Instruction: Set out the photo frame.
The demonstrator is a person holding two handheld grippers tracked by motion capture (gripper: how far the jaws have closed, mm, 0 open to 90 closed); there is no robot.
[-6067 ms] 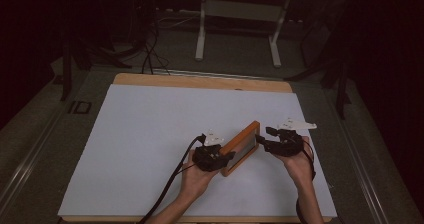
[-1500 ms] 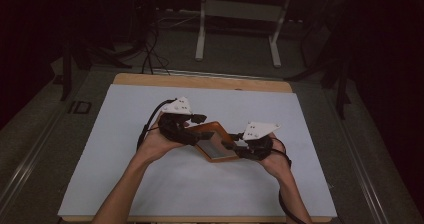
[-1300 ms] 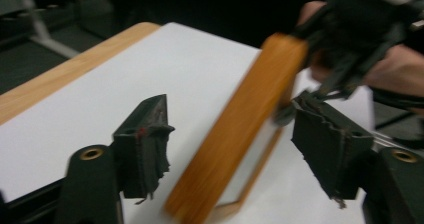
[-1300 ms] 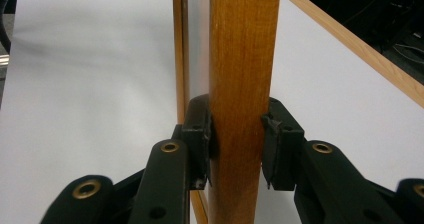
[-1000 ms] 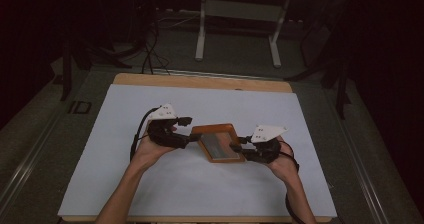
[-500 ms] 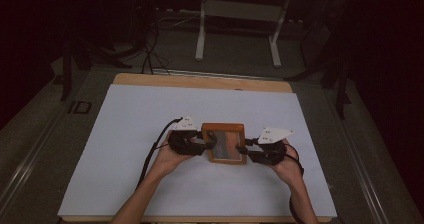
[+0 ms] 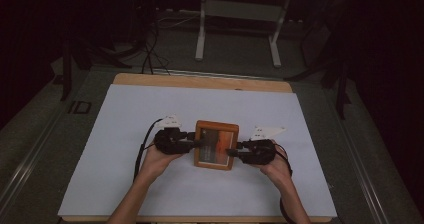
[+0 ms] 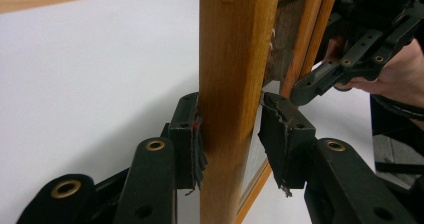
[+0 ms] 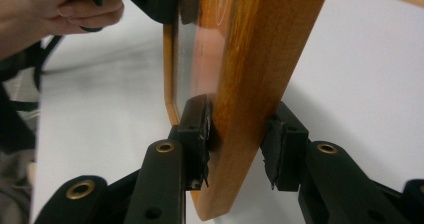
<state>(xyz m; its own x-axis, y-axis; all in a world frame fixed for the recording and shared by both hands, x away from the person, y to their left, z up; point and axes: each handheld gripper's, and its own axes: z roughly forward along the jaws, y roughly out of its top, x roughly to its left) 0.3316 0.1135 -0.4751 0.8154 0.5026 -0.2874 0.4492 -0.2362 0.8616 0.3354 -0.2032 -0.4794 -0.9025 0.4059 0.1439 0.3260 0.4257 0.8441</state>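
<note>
Change: the frame [image 7: 216, 145], half a second ago lying squarer, now sits slightly more forward, held mid-table.
Left claw [image 8: 229, 144]: clenched on the frame's left edge.
Right claw [image 9: 239, 141]: clenched on its right edge.
Room: white table [image 7: 110, 134] open all round.
Claw views: frame's glass and wood grain close up.

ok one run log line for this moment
left tool: shut on picture frame, left edge | right tool: shut on picture frame, right edge | frame: held between both over white sheet
</note>
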